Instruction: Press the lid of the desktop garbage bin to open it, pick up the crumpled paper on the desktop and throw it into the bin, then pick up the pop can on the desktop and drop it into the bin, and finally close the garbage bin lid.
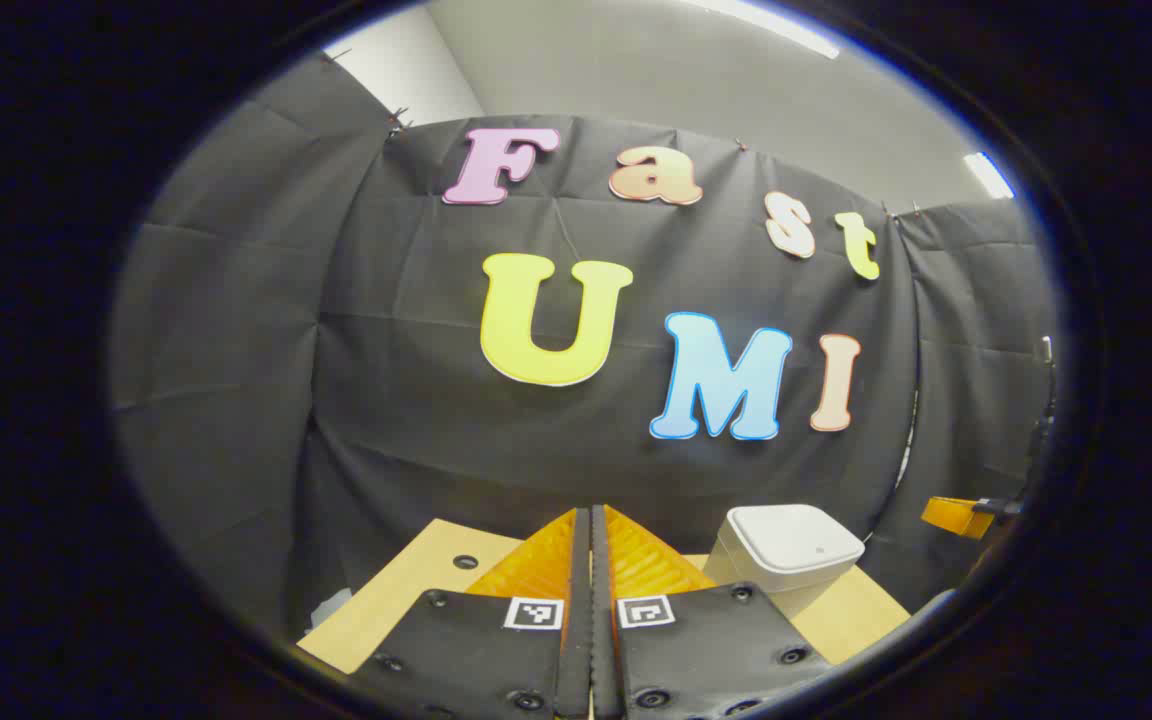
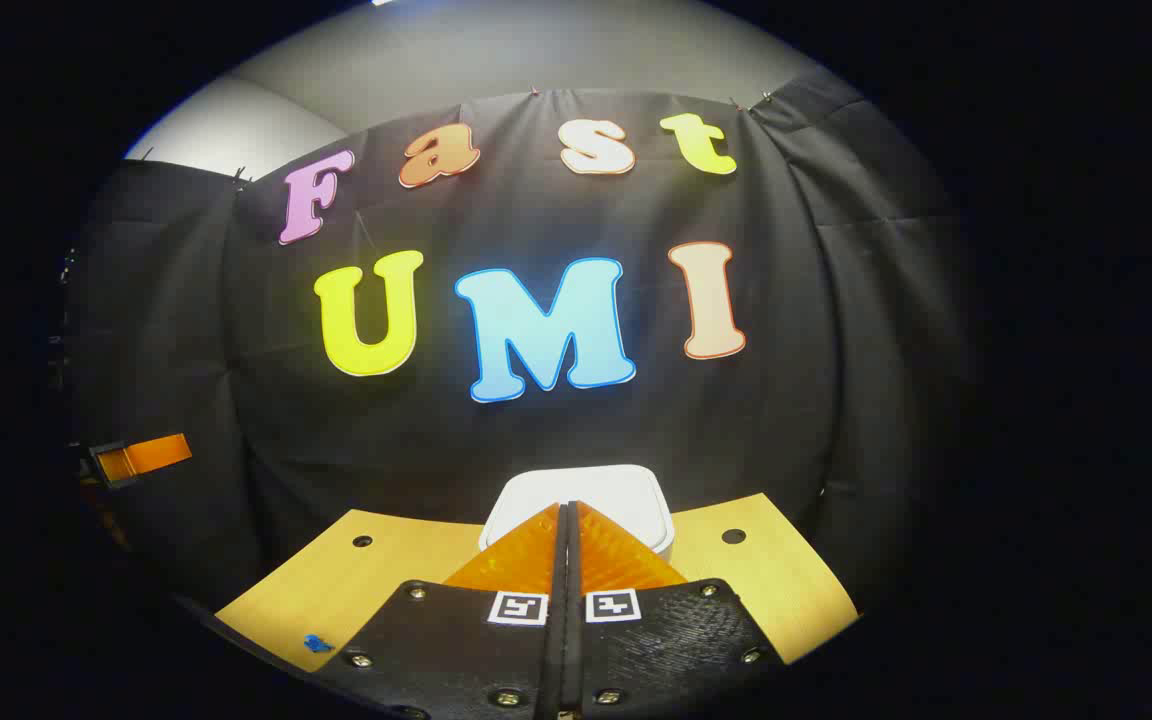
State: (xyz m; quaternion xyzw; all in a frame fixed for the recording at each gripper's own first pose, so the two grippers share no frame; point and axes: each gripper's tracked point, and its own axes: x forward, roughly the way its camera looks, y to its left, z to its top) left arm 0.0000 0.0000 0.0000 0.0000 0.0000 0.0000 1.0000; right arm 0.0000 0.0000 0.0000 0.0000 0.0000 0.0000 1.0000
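A white desktop garbage bin (image 1: 786, 555) with its lid down stands on the wooden desk (image 1: 406, 590), to the right of my left gripper (image 1: 591, 515). That gripper is shut with nothing between its fingers. In the right gripper view the same bin (image 2: 581, 500) sits straight ahead, just past my right gripper (image 2: 566, 508), whose fingers are pressed together with nothing held. The bin's lid (image 2: 626, 490) is flat and closed. Both grippers hover above the desk, apart from the bin.
The desk top (image 2: 766, 570) has small round holes (image 2: 733, 536) near its far corners. A small blue speck (image 2: 316, 643) lies near its front left. The other gripper (image 1: 956, 517) shows at the far right of the left gripper view, and at the far left (image 2: 141, 458) of the right one.
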